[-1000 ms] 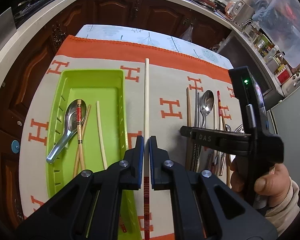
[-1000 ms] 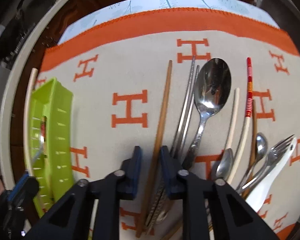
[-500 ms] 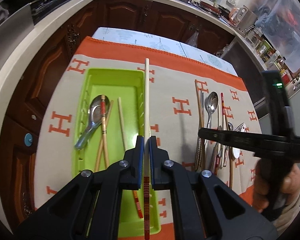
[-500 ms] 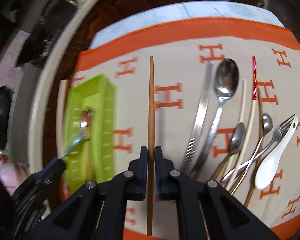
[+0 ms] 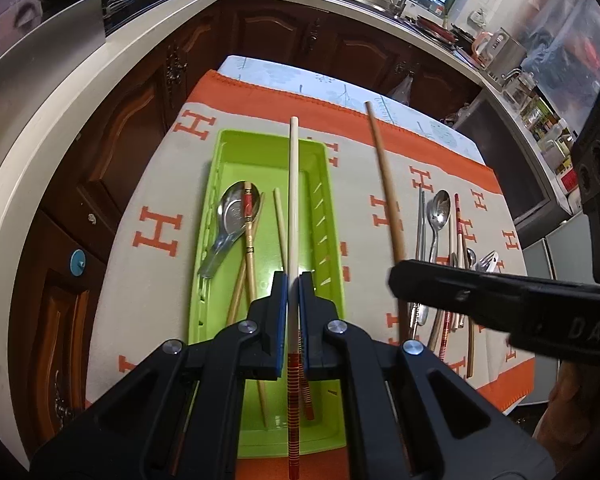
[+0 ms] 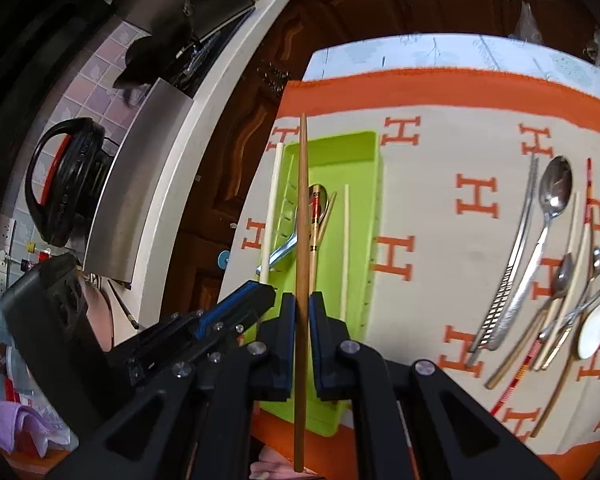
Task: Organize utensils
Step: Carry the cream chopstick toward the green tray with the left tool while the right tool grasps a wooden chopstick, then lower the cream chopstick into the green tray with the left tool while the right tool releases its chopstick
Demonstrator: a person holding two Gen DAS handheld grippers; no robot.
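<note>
**Two chopsticks held over the tray**

The left gripper (image 5: 293,312) pinches a cream chopstick (image 5: 293,208) tight; the right gripper (image 6: 301,320) clamps a brown chopstick (image 6: 301,216). Both hang above the green tray (image 5: 332,216), which holds a spoon (image 5: 230,220). More utensils (image 6: 548,264) lie on the cloth (image 6: 432,216).

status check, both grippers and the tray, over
Left gripper shut on cream chopstick above green tray. Right gripper shut on brown chopstick. Nothing blocking the tray.

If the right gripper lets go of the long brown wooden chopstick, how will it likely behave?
The long brown wooden chopstick looks straight and unbent in the right gripper, so probably stiff and light. Being slim and seemingly round, it may roll or bounce when dropped into the green plastic tray.
</note>
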